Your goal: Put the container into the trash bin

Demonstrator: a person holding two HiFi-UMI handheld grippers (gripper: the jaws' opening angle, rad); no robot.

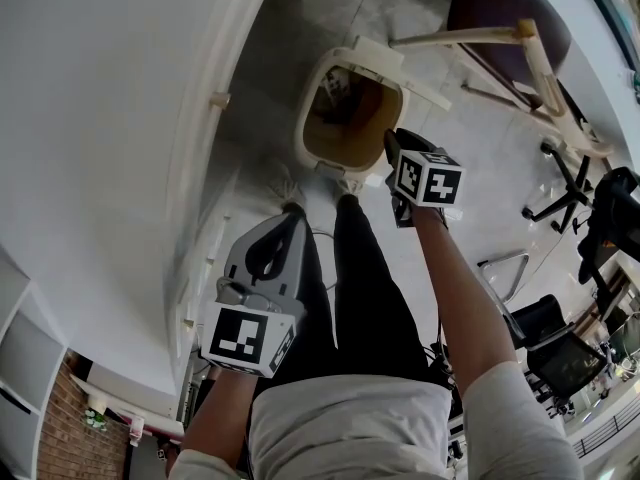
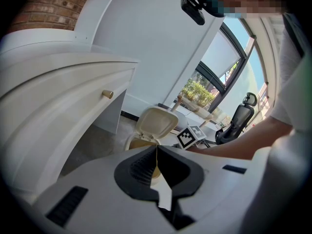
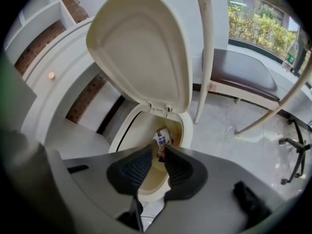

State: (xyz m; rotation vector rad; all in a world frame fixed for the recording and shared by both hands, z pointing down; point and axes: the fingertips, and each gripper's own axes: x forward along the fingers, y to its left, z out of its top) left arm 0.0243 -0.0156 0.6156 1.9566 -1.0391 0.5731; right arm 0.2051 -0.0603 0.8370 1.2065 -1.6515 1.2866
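**Container looks binned already, both claws empty**

Left claw (image 2: pixel 156 149) first: its jaws are pressed together at the tips with nothing in them. The person's left arm is tucked low beside the leg, so this claw hangs well short of the bin (image 3: pixel 187 133) and just points toward it. There's a cabinet (image 2: pixel 73 96) off to its left.

The bin sits ahead of and below the right claw (image 3: pixel 158 149), with its lid (image 3: pixel 139 48) standing open. Down inside, right in line with the gap between the jaws, lies a small white thing with blue print. That looks like the container (image 3: pixel 162 136), though it's too small to tell if it's a carton or a tub. So it reads as dropped in, and the job's pretty much done.

The right claw's jaws are a narrow bit apart and hold nothing. The right arm is stretched forward and down, with the claw over the bin's near rim and aimed into the mouth. A chair (image 3: pixel 243 72) is off to its right.

On handling, this is just a guess: the container looks light and thin-walled. It would probably crush if squeezed hard, and the printed face may be a bit slick. If anyone had to fish it out, a gentle pinch across the narrow sides or top edge would be the spot, not the flat face.
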